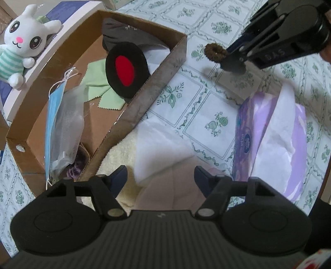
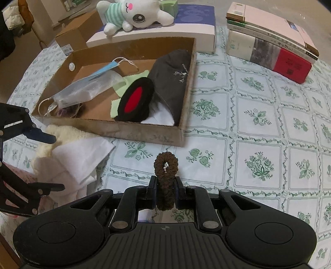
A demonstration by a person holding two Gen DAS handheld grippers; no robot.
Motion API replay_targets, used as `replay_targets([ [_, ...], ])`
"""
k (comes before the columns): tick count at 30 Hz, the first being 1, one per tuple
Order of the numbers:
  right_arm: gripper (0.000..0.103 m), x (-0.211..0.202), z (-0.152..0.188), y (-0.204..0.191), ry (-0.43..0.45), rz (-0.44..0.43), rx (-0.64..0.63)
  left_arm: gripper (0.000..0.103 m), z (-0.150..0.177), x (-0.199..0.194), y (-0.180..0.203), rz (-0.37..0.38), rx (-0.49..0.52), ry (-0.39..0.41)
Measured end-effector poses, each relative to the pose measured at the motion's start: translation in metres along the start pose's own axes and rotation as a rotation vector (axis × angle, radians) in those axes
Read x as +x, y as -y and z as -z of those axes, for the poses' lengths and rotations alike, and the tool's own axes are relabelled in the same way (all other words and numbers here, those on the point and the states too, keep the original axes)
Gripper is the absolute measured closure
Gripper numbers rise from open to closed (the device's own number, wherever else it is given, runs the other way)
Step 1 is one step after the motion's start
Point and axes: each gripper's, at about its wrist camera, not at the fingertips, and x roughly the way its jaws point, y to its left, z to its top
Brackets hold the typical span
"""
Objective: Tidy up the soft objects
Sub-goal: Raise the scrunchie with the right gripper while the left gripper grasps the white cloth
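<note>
My right gripper (image 2: 165, 186) is shut on a brown hair scrunchie (image 2: 166, 178) and holds it above the tablecloth, in front of the cardboard tray (image 2: 144, 130). The scrunchie also shows in the left wrist view (image 1: 215, 52). The tray (image 1: 159, 76) holds a black and red pad (image 1: 126, 70), a dark cloth (image 2: 173, 78), a green cloth (image 1: 103, 91) and a blue face mask (image 1: 52, 115). My left gripper (image 1: 161, 175) is open over a pile of white and cream cloths (image 1: 161, 144) beside the tray; the pile also shows in the right wrist view (image 2: 78, 153).
A white plush rabbit (image 2: 132, 14) lies on a flat box (image 2: 186, 31) behind the tray. Stacked books (image 2: 269, 41) stand at the back right. A purple tissue pack (image 1: 269, 134) lies right of the cloth pile. A small cardboard box (image 2: 72, 37) sits at back left.
</note>
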Motion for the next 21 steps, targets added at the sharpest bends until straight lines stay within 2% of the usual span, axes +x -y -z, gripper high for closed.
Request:
replay_targets([
  [3, 0.087, 0.001, 0.002, 0.003, 0.001, -0.007, 0.008, 0.051, 0.001, 0.003, 0.001, -0.012, 0.007, -0.018],
  [5, 0.087, 0.0, 0.003, 0.005, 0.005, -0.008, 0.012, 0.065, 0.002, 0.005, 0.003, -0.023, 0.016, -0.027],
  [11, 0.087, -0.006, 0.004, 0.008, 0.018, -0.01, 0.019, 0.093, 0.006, 0.003, 0.007, -0.04, 0.026, -0.03],
  [17, 0.087, -0.021, 0.006, 0.007, 0.04, -0.009, 0.014, 0.096, 0.01, -0.024, 0.003, -0.012, -0.012, 0.03],
  [21, 0.087, -0.036, 0.005, 0.006, 0.065, -0.004, 0.016, 0.096, 0.012, -0.054, -0.006, -0.022, -0.056, 0.102],
])
